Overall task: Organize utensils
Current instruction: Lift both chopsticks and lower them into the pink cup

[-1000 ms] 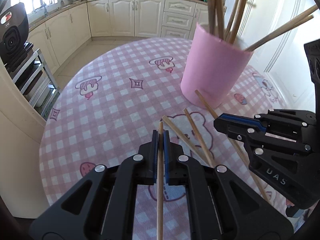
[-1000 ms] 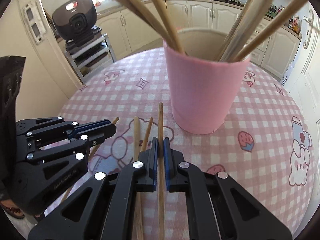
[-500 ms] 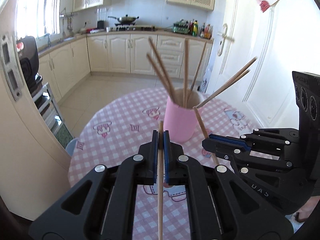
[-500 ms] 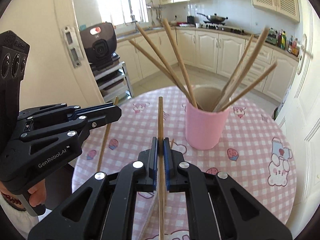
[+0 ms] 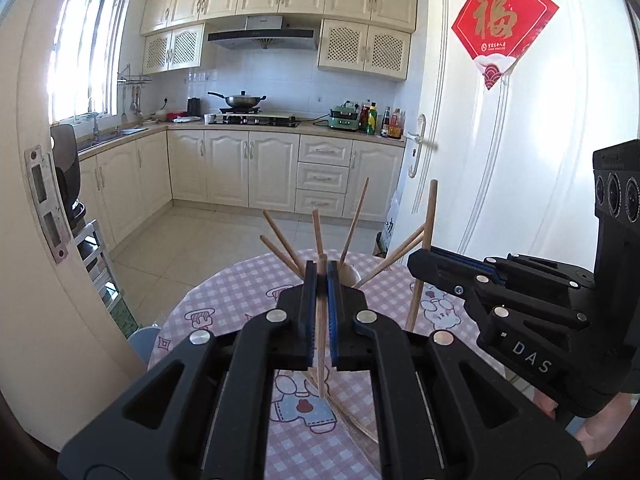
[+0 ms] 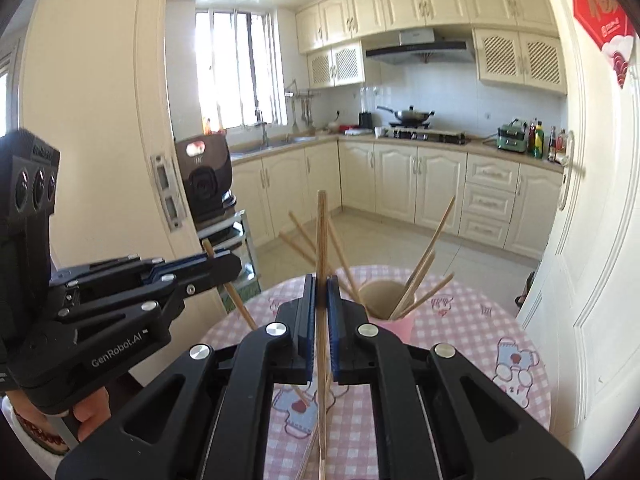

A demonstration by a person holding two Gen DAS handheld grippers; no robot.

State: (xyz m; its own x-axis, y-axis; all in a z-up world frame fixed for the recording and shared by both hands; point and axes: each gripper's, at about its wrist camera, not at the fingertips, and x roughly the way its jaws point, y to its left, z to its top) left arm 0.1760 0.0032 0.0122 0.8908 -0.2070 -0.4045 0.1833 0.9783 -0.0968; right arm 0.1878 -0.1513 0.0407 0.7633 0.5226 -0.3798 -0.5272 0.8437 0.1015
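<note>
My left gripper (image 5: 320, 268) is shut on a wooden chopstick (image 5: 321, 344), which stands nearly upright between the blue pads. My right gripper (image 6: 320, 282) is shut on another chopstick (image 6: 321, 232), its top reaching well above the jaws. Both hang high over the pink checked table (image 6: 460, 320). The pink cup (image 6: 394, 316), holding several chopsticks, stands on the table beyond and below both grippers. In the left wrist view the cup's rim (image 5: 353, 274) peeks out behind the fingers. There the right gripper (image 5: 416, 262) shows at the right, and the right wrist view shows the left gripper (image 6: 236, 264) at the left.
Loose chopsticks (image 5: 356, 420) lie on the near part of the table, below the grippers. A white door (image 5: 480, 200) stands close on the right. On the left a door frame and a rack bearing a black appliance (image 6: 206, 184) border the table. Kitchen cabinets line the far wall.
Both grippers have risen from the tabletop, each lifting its chopstick, and have tilted upward. The cup, close and large before, now looks small and low.
</note>
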